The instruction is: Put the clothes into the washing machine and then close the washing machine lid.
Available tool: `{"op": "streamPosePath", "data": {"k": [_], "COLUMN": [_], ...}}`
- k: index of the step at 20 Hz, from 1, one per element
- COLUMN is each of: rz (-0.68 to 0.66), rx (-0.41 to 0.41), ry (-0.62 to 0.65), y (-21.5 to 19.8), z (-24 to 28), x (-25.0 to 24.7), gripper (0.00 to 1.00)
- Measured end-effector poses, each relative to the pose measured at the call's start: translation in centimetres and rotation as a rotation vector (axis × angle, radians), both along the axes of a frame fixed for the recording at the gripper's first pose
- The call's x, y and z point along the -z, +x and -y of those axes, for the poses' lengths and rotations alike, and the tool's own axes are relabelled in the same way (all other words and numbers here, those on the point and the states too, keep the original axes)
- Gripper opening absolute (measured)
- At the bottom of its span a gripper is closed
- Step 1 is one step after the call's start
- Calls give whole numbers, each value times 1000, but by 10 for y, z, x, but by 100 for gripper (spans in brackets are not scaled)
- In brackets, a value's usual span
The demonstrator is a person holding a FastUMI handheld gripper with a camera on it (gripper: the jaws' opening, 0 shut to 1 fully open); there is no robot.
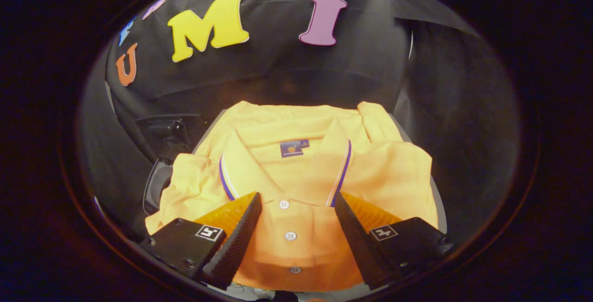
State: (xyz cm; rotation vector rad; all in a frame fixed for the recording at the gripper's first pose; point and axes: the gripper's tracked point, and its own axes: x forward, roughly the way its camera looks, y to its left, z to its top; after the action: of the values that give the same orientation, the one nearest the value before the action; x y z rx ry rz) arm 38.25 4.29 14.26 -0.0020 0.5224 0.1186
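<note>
While I hold the gripper [296,200] over the folded yellow polo shirt [305,172], its two fingers [241,232] stand spread wide apart, gripping nothing. I use the shirt's button placket [289,235] as my landmark: it runs straight down the gap, one finger on each side of it. Whether the tips touch the cloth I cannot tell. Just beyond the placket lies the collar [340,177] with its striped edge, and past that a small neck label [292,148]. Left of the shirt I see a dark machine part [169,133], partly covered by a sleeve.
</note>
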Motion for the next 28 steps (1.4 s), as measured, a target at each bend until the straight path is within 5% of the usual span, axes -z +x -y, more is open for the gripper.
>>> {"op": "streamPosePath", "data": {"k": [5, 14, 18, 28], "rz": [2, -21, -1, 210], "rx": [-16, -8, -49, -170], "ry": [3, 84, 229, 360], "y": [-2, -31, -63, -147], "z": [-4, 1, -12, -70], "x": [2, 3, -1, -85], "gripper": [86, 11, 6, 6]}}
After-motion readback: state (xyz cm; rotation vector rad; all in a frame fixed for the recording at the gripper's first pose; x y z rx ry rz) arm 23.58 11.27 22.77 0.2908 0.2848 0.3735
